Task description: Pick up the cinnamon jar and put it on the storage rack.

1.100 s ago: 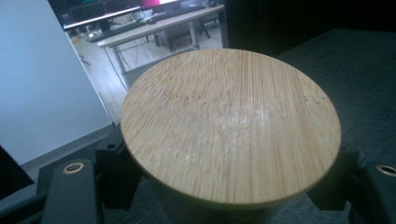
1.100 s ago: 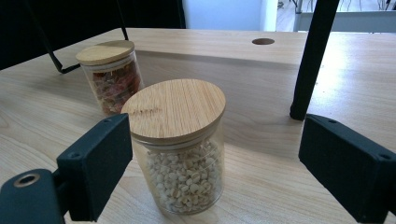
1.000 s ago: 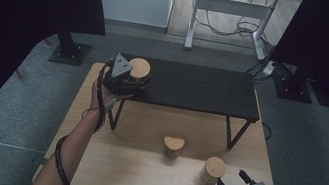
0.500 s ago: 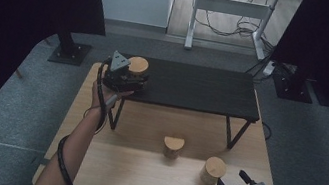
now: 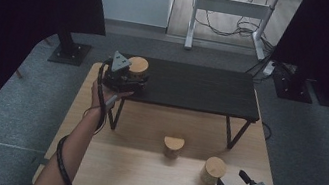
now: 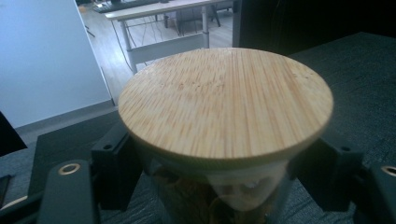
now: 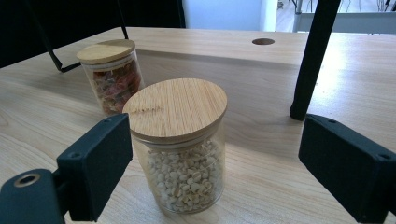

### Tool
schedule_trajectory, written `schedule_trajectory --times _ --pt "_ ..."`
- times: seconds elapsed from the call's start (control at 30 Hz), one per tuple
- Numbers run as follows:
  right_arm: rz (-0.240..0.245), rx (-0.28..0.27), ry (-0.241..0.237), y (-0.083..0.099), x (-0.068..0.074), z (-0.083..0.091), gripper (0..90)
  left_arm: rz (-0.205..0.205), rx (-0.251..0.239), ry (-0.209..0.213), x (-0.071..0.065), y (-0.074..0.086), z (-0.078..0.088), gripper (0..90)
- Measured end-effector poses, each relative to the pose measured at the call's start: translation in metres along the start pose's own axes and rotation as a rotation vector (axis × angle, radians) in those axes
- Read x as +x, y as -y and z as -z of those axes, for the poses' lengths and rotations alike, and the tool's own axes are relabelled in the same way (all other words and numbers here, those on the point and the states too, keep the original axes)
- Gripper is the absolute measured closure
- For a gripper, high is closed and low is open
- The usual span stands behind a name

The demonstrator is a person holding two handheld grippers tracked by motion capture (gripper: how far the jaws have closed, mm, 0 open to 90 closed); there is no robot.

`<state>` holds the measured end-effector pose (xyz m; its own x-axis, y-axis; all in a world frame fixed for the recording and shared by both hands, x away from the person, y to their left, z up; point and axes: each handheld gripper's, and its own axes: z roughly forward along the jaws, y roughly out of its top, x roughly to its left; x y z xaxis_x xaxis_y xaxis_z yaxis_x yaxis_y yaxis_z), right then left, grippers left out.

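Observation:
A glass jar with a bamboo lid (image 5: pixel 138 64) stands at the left end of the black shelf (image 5: pixel 193 90). My left gripper (image 5: pixel 131 82) reaches around it from the near side. In the left gripper view the lid (image 6: pixel 224 102) looms large and the jar sits between the jaws of the left gripper (image 6: pixel 215 177), which have just been opening; the pads flank the glass. My right gripper (image 5: pixel 231 181) stands open at the table's near right corner. A jar of pale beans (image 7: pixel 180 140) stands just ahead of the right gripper (image 7: pixel 222 163), untouched.
A jar of coloured pasta (image 5: pixel 173 146) stands on the wooden table (image 5: pixel 128 177) under the shelf's front edge, left of the bean jar (image 5: pixel 214 169). A black shelf leg (image 7: pixel 310 60) rises close behind the bean jar. Dark stands and grey floor surround the table.

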<state>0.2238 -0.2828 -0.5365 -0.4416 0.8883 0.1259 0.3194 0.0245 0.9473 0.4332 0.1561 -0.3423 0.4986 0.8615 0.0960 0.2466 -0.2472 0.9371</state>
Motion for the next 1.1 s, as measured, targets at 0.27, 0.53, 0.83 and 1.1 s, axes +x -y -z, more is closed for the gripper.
schedule_trajectory --times 0.27,0.53,0.83,1.1 --pt "0.007 0.002 -0.001 0.0 0.001 0.0 9.3 -0.016 -0.01 -0.015 -0.004 0.007 0.023 10.7" --pt "0.016 0.002 0.0 -0.001 0.004 0.0 9.2 -0.004 -0.025 -0.014 -0.008 0.022 0.049 7.9" --pt "0.016 0.004 0.001 0.0 0.004 -0.001 9.2 0.006 -0.049 0.033 -0.021 0.045 0.073 8.3" --pt "0.024 0.005 0.0 -0.001 0.004 -0.001 9.2 0.001 -0.047 0.057 -0.035 0.074 0.092 8.5"
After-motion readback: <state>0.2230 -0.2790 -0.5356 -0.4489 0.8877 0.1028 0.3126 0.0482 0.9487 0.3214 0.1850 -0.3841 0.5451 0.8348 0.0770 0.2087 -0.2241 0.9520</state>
